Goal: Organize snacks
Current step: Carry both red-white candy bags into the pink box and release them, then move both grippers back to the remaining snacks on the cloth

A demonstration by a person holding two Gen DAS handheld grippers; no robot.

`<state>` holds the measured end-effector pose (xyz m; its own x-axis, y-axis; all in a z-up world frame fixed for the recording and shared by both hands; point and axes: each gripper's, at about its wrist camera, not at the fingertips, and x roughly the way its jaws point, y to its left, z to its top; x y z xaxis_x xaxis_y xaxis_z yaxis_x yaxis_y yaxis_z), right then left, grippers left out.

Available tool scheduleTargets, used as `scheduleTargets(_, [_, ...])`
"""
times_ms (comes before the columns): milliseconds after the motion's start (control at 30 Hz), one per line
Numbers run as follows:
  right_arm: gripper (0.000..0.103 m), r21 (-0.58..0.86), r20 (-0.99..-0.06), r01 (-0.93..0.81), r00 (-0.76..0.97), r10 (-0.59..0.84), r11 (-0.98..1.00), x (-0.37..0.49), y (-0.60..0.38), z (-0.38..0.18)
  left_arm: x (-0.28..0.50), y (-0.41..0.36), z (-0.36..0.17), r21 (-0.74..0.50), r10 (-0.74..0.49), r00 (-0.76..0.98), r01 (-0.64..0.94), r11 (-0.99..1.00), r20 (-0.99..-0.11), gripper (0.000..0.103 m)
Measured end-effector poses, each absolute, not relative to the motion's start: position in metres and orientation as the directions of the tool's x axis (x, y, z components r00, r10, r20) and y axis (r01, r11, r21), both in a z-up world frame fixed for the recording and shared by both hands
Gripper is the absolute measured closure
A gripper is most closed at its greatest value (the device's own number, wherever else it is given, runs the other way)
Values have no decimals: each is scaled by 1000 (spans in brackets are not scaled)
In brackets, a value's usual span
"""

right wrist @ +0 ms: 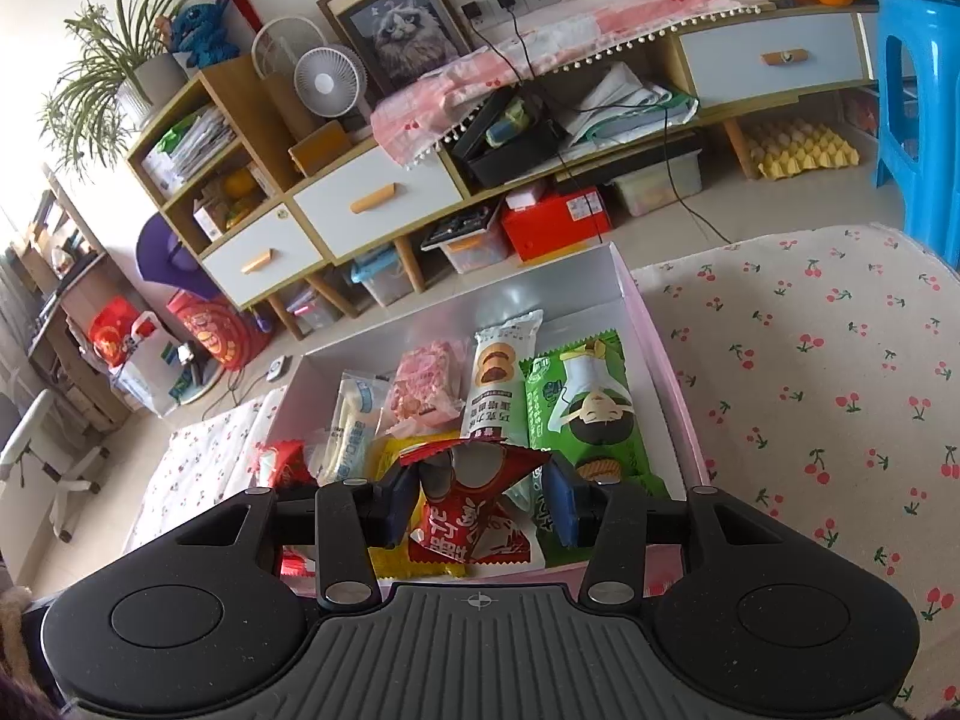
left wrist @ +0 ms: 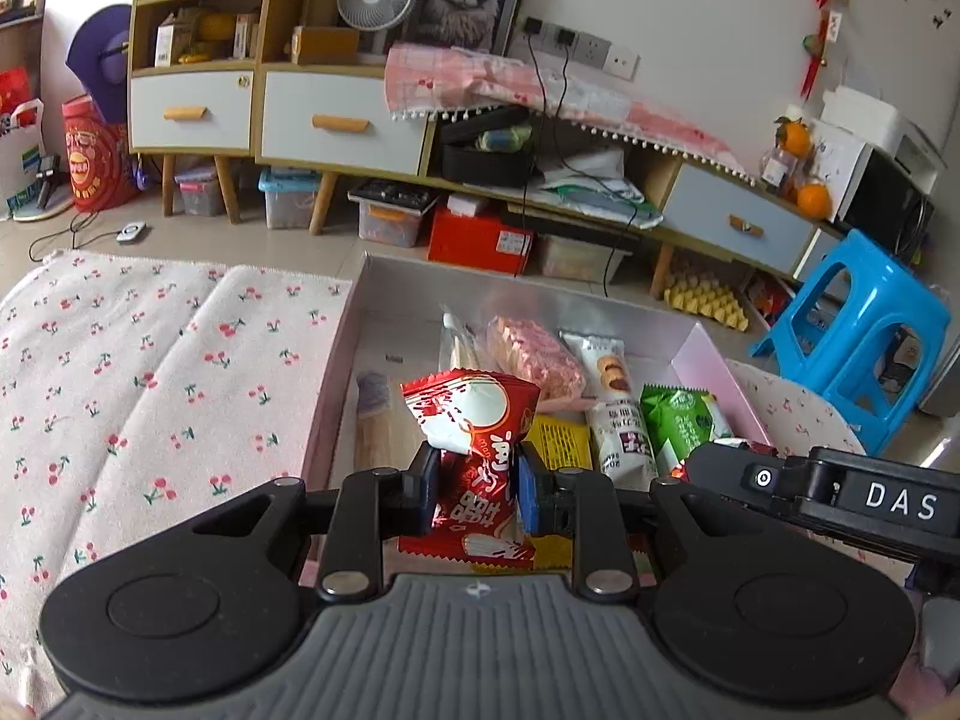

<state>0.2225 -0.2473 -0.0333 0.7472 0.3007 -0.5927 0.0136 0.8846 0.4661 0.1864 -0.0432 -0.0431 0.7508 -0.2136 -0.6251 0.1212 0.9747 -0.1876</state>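
A pink open box (left wrist: 336, 360) sits on a cherry-print cloth and holds several snack packets. My left gripper (left wrist: 477, 492) is shut on a red-and-white snack packet (left wrist: 474, 414), held above the box's near left part. My right gripper (right wrist: 480, 498) is open around a second red packet (right wrist: 474, 516), its blue pads apart on either side of it, over the box's (right wrist: 654, 324) near edge. Inside lie a green packet (right wrist: 582, 408), a white cookie packet (right wrist: 498, 378), a pink packet (right wrist: 423, 390) and a yellow packet (left wrist: 561, 441). The right gripper's body shows in the left wrist view (left wrist: 840, 492).
The cherry-print cloth (left wrist: 150, 372) spreads on both sides of the box (right wrist: 828, 372). Behind are a low wooden cabinet with drawers (left wrist: 336, 120), storage bins and a red box (left wrist: 480, 240) on the floor, and a blue plastic stool (left wrist: 858, 324) at the right.
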Motion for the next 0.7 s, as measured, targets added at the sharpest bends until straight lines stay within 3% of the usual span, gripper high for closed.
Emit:
scheduleTargets(67, [54,477,-596,18,741,309,878,223,-249,-33,186,-46,-44,-170,-203,748,123,978,-632,76])
scheduleTargets(100, [46,491,-596,23,737,318,871,223,-251,-33,185,-46,-44,-162,-200,748,124,979,-633,75])
scheduleTargets(167, [41,511,-590,28,738,326,859,222,-255,-32,184,-47,-42,-152,-198,749,131,980,-632,64])
scheduleTargets(267, [38,514,-590,33,739,325,857,221,-259,-30,182,-45,-39,-149,-196,754,131,980,-627,52])
scheduleTargets(400, [32,513,-591,36,739,323,857,217,-262,-25,179,-43,-36,-147,-192,742,127,981,-642,48])
scheduleTargets(700, [19,493,-627,19,701,340,870,199,-268,-7,159,-31,-22,-118,-180,701,136,984,-690,22])
